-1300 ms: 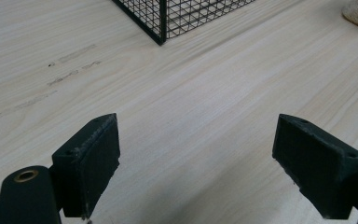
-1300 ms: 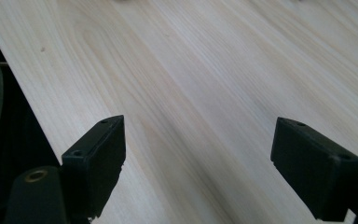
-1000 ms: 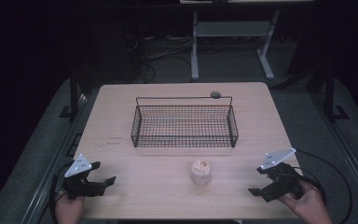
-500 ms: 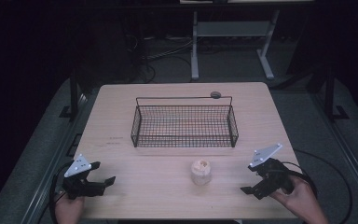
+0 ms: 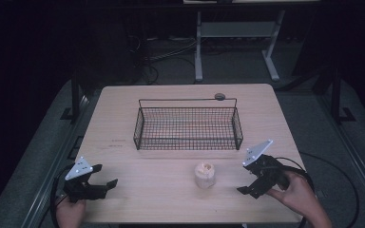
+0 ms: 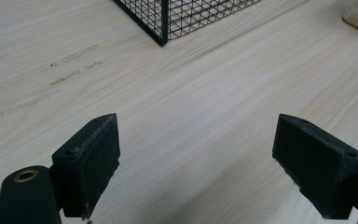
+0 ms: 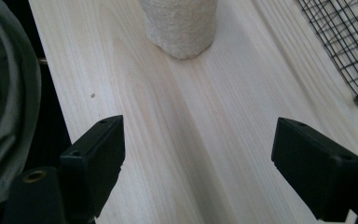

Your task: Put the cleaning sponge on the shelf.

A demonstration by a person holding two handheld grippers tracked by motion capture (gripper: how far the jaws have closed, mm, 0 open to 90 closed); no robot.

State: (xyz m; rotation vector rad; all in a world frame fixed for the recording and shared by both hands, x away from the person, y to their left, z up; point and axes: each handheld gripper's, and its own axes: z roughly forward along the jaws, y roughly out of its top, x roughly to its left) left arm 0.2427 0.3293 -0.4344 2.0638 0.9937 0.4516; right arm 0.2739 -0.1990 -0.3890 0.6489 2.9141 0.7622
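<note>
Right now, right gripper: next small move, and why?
Probably ease the right gripper forward toward the small cream object, keeping the jaws wide. They stand open with bare table between them, and the object sits ahead of them, upright and untouched, in front of the wire basket. The left gripper is open, far off at the table's other side.

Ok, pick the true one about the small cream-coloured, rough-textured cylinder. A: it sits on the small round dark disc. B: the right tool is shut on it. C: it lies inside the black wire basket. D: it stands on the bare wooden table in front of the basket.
D: the small cream-coloured, rough-textured cylinder stands upright on the light wooden table, on the near side of the black wire basket, with the open right tool apart from it.
</note>
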